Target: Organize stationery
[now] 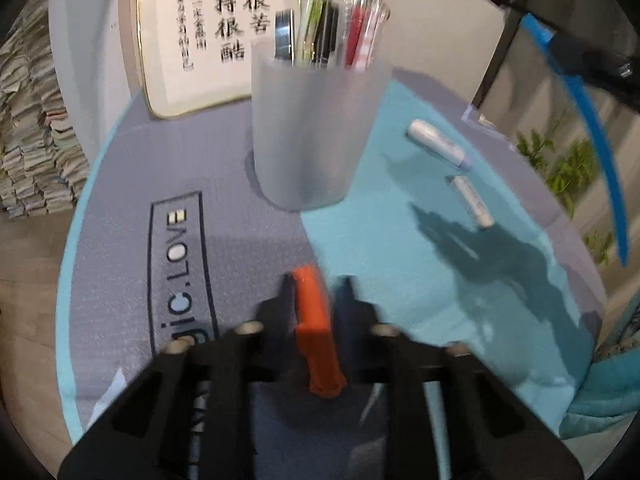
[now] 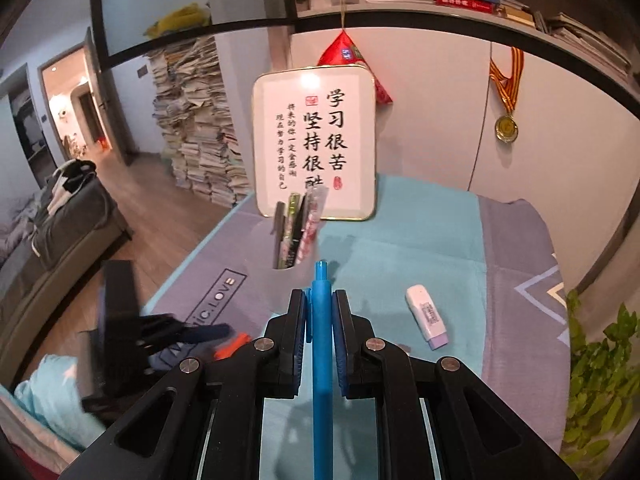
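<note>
The bench (image 1: 168,152) carries a frosted cup (image 1: 316,128) already stocked with pens, evidently the collecting point. Right of the cup lie two erasers (image 1: 436,142), not yet gathered. The right claw (image 2: 320,336) is clamped on a blue pen (image 2: 322,320), pointed toward the cup. The left claw (image 1: 316,300) grips an orange marker (image 1: 316,320) just short of the cup.

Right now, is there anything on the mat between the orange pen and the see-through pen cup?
No. In the left wrist view, only bare grey-and-teal mat lies between the orange pen and the frosted plastic pen cup.
</note>
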